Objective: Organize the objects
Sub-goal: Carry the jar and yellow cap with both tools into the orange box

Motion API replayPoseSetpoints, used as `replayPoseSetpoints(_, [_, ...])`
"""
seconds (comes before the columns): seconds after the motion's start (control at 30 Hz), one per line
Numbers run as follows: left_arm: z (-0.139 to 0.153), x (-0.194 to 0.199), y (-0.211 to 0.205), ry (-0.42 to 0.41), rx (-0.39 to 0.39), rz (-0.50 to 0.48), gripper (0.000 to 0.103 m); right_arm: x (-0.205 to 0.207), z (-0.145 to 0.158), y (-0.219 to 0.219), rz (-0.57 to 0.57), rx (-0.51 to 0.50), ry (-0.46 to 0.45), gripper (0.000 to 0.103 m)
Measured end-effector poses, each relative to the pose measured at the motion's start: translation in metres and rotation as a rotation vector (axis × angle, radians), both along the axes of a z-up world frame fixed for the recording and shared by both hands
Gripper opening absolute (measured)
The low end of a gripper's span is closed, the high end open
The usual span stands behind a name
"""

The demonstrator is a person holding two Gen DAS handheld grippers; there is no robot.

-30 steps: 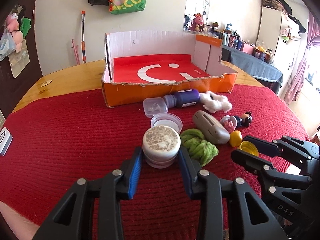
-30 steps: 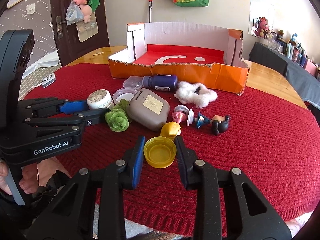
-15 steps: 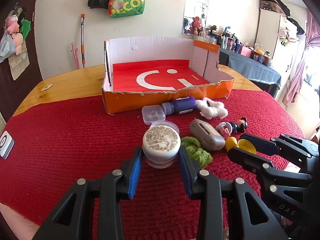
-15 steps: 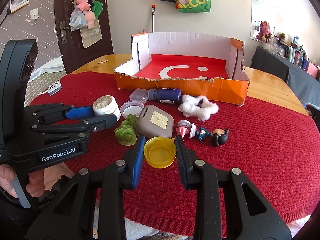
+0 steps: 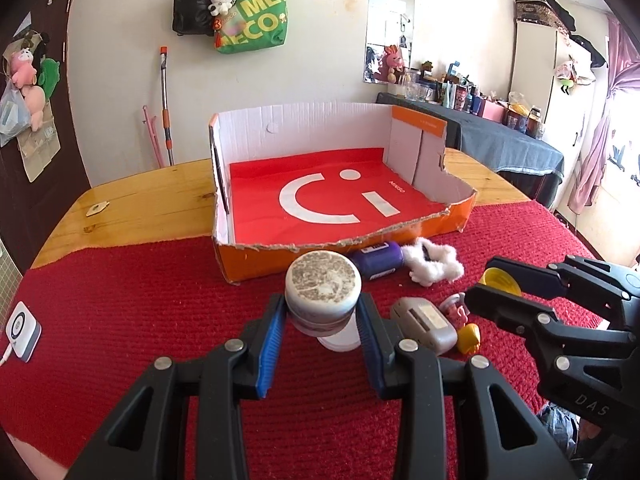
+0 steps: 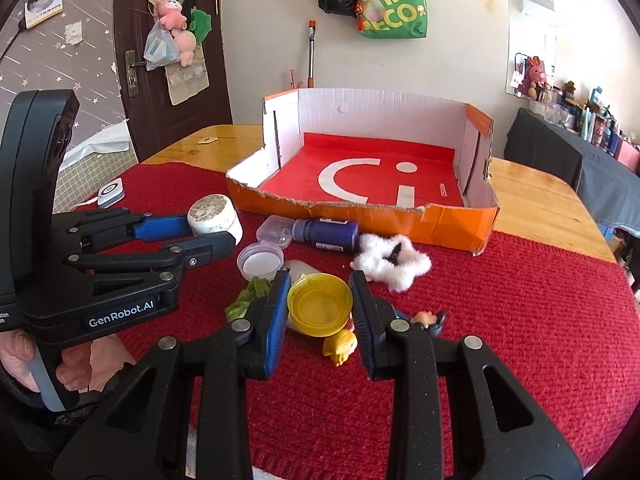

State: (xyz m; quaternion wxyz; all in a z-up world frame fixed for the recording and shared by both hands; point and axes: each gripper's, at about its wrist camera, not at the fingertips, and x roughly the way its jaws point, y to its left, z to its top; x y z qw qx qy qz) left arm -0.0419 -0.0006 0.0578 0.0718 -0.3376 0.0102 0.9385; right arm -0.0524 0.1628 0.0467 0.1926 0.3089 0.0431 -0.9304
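White round jar (image 5: pixel 322 286) upright and yellow lid (image 6: pixel 320 305) open-side up, both off the cloth; purple bottle (image 6: pixel 326 232) lies sideways before the empty orange box (image 6: pixel 452 222).

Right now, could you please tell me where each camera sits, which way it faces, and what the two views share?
Left wrist: on the left gripper, facing the torn orange cardboard box; it holds a round white jar; right gripper at the right edge.
Right wrist: on the right gripper, holding a yellow plastic lid; left gripper and hand show.
Shared: box, jar, lid, dark blue bottle, red cloth.
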Motion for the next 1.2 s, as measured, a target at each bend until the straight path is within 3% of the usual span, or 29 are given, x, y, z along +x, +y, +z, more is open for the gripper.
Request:
replayPoseSetpoints(0.77, [0.025,-0.092,-0.001,-0.026,0.014,-0.031,0.038,-0.100,0.039,0.009,0.028,-0.003,-0.023,0.029])
replayPoseSetpoints(1.2, [0.013,-0.139,-0.005,-0.087,0.010,-0.033,0.038,-0.170,0.027,0.004,0.018,0.047,-0.094,0.029])
